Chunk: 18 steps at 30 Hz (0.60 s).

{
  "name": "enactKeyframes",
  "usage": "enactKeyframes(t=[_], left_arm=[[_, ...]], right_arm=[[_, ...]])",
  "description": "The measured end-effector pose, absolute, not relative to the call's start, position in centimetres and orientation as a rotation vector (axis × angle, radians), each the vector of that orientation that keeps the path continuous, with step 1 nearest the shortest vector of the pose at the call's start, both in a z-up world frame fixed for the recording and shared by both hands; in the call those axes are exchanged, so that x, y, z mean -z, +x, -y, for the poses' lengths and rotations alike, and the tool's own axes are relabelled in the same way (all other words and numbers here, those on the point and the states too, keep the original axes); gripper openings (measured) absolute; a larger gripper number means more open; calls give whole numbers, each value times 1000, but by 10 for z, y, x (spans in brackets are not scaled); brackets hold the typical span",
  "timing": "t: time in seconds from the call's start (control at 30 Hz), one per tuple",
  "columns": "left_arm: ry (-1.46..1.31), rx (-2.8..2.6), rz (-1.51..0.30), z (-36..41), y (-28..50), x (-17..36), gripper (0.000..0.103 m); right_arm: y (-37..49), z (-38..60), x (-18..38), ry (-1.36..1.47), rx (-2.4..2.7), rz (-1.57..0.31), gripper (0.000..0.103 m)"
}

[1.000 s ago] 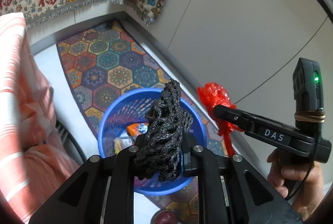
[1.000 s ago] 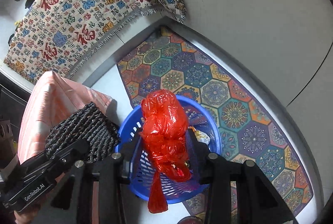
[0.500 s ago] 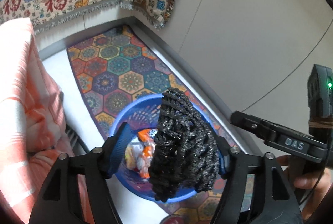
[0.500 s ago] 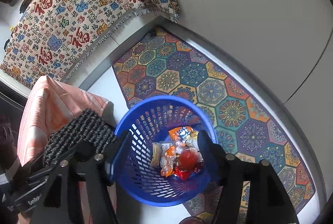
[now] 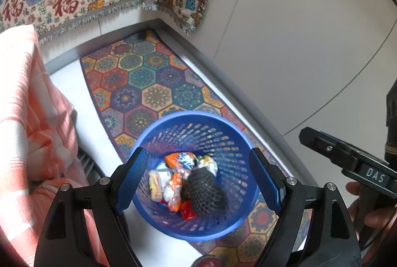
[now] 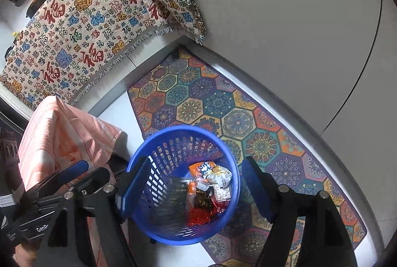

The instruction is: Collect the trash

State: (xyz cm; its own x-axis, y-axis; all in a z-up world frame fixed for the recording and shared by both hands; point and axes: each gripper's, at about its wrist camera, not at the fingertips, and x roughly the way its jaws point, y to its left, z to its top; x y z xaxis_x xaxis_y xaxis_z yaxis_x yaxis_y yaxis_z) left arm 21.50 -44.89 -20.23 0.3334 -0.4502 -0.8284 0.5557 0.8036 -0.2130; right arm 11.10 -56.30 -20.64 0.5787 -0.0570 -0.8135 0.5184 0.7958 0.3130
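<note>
Two hand-held grippers point steeply down over a round blue plastic basket (image 5: pixel 191 229) that stands on a pale floor, its far edge overlapping a rug (image 5: pixel 148 83) patterned with coloured hexagons.

In the left wrist view, the left gripper (image 5: pixel 201 182) frames the basket: its two blue-padded fingers (image 5: pixel 135 172) rise from the bottom edge at about 7 and 5 o'clock, spread wide and opening further, with nothing between the pads. Through the gap, a black foam net (image 5: pixel 206 192) lies inside the basket, toward 5 o'clock of its floor, slightly blurred, beside snack wrappers (image 5: pixel 173 177) in orange, white and red. At 3 to 4 o'clock of this view the right gripper's dark body shows side-on, and below it part of the person's right hand (image 5: pixel 369 215) wraps its handle.

In the right wrist view, the right gripper (image 6: pixel 196 185) is likewise tilted down above the basket, jaws wide apart and opening, empty. The wrappers sit at the basket's right half, with crumpled red plastic (image 6: pixel 198 216) near 6 o'clock of its floor; the net reads here only as a dark blur. The left gripper's finger enters at 8 o'clock.

A peach striped cloth (image 6: pixel 62 138) drapes at 9 o'clock, and a cream fringed cloth (image 6: pixel 94 26) printed with red characters hangs at 11 o'clock.
</note>
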Motion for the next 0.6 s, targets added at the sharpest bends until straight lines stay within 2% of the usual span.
enactKeyframes(t=[0.17,0.3,0.4,0.47,0.6], left_arm=[[104,629,-994,442,208,187,85],[87,658,-919,421,179,132,86],[162,649,-812,399,143,83,103],[218,635,-733,380,114,52,103],[241,650,-756,345,74,25,103]], right_arm=[[107,562,199,532,380,-882,80],[94,549,180,503,405,-851,84],[74,524,146,443,420,-820,92],[47,504,117,413,453,-815,103],[-8,467,68,346,491,-805,103]])
